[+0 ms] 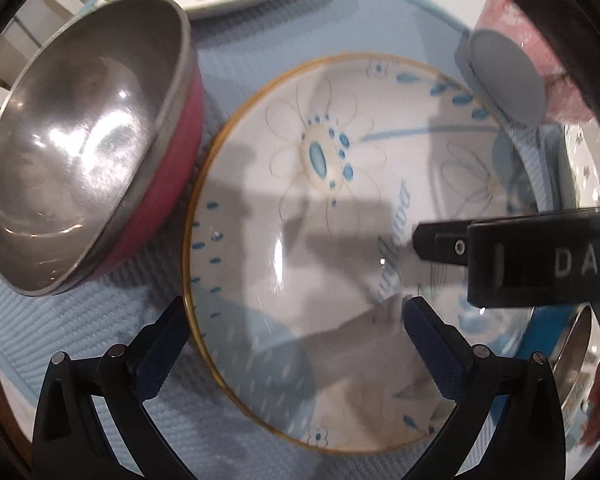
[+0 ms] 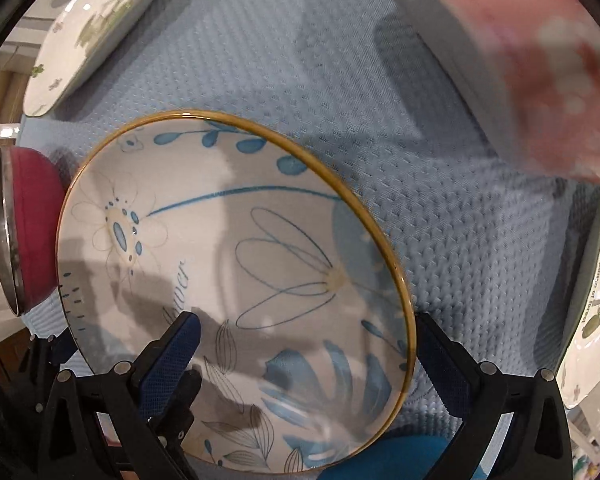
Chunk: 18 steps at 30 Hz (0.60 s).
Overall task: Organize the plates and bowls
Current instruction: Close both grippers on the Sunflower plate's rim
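A white plate (image 1: pixel 340 208) with blue flowers and a gold rim lies on the light blue mat (image 1: pixel 260 60). My left gripper (image 1: pixel 296 344) is open and straddles the plate's left rim, one finger over the mat and one over the plate. In the right wrist view, my right gripper (image 2: pixel 306 360) is also open and straddles the right rim of the same plate (image 2: pixel 228 272). A steel bowl with a red outside (image 1: pixel 88 140) leans against the plate's left edge.
A pink bowl (image 2: pixel 520 60) sits close at the upper right. White plates with green print lie at the far left (image 2: pixel 88 28) and the right edge (image 2: pixel 596 320). A blue steel-lined bowl (image 1: pixel 560 340) is near the plate's right side.
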{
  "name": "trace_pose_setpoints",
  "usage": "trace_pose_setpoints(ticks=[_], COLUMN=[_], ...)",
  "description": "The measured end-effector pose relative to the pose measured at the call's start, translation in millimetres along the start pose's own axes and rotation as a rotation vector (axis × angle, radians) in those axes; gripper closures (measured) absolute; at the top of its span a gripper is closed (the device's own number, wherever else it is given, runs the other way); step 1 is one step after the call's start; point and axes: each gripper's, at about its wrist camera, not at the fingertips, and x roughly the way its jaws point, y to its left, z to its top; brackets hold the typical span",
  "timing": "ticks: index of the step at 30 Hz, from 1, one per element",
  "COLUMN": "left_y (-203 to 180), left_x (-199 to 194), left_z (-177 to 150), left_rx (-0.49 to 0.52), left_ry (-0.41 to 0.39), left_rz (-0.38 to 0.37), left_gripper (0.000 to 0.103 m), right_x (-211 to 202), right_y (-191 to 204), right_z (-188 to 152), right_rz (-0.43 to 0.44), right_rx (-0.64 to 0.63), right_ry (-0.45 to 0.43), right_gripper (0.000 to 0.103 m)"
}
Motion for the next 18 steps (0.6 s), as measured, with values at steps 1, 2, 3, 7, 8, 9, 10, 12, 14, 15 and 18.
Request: trace_pose_setpoints(ticks=[1, 2, 3, 7, 8, 9, 10, 12, 14, 15, 18], left_y=[0.6, 0.9, 4.2, 7.0, 7.1, 2.9, 2.9, 4.0, 0.9, -0.4, -4.9], left_x=[-1.0, -1.3, -3.0, -6.0, -5.7, -6.8, -6.5, -9.3, -10.4, -10.7, -11.5], left_z=[-1.7, -2.3, -4.0, -7.8, -6.7, -6.8, -5.2, 2.0, 9.1, 10.5, 19.3], left_rx=[-0.003, -0.008, -0.015, -0.022, -0.001, 0.015, 0.035, 0.054, 0.068, 0.075, 0.085], left_ry=[-0.019, -0.044, -0.055, -0.063, -0.064, -0.065, -0.066, -0.061, -0.058, -0.061, -0.071], left_rz=[0.0, 0.002, 0.003, 0.006, 0.005, 0.003, 0.0, -0.005, -0.007, -0.008, -0.008], left_gripper=[0.0, 0.0, 0.0, 0.0, 0.0, 0.0, 0.0, 0.0, 0.0, 0.0, 0.0], right_x=[0.5, 1.1, 1.3, 2.1, 0.9, 0.1, -1.0, -2.4, -3.1, -3.4, -4.4], right_y=[-0.4, -0.2, -1.2, -6.5, -7.5, -8.4, -8.9, -5.6, -6.5, -7.7, -9.4], right_z=[3.2, 9.0, 11.0, 22.4, 23.5, 21.2, 20.1, 18.9, 16.1, 13.2, 3.9], right_rz=[0.0, 0.001, 0.004, 0.011, 0.01, 0.01, 0.009, 0.008, 0.008, 0.007, 0.009], right_rx=[0.002, 0.007, 0.018, 0.033, 0.03, 0.029, 0.03, 0.028, 0.03, 0.032, 0.053], right_ry=[0.019, 0.029, 0.039, 0.032, 0.025, 0.015, -0.001, -0.016, -0.032, -0.044, -0.086], right_gripper=[0.0, 0.0, 0.0, 0.0, 0.0, 0.0, 0.0, 0.0, 0.0, 0.0, 0.0])
